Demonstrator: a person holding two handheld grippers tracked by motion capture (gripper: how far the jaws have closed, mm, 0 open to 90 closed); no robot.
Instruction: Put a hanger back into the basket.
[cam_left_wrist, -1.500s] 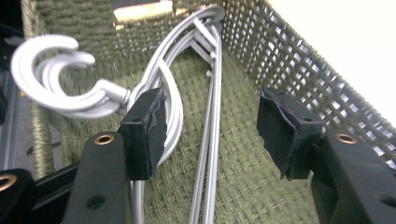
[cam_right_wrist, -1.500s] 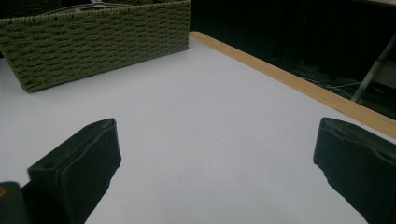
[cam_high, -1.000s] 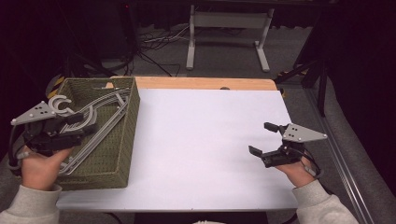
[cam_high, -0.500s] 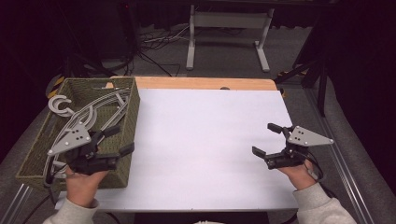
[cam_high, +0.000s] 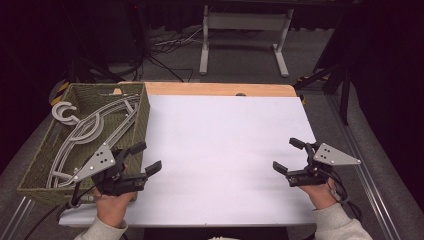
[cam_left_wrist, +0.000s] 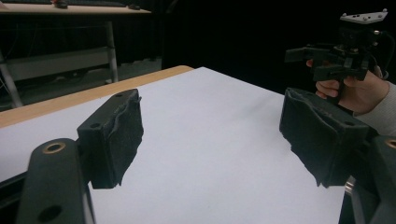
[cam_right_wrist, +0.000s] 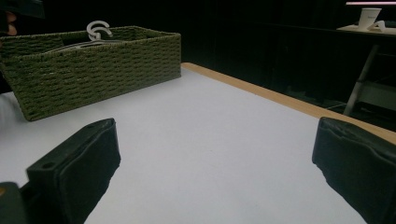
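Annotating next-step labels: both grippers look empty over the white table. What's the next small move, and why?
Probably swing the left gripper back over the green wicker basket and lower it onto a grey hanger. Its jaws, just opened, stand apart with nothing between them, the right gripper is open too, and the hangers all lie in the basket.

The basket (cam_high: 142, 116) is olive green with a woven, ribbed pattern, and the hangers (cam_high: 85, 131) lying in it are pale grey. The table (cam_high: 225, 150) is plain white with a light wooden strip along its far edge. Each gripper, left gripper (cam_high: 141, 158) and right gripper (cam_high: 290, 155), is black under a grey plate.
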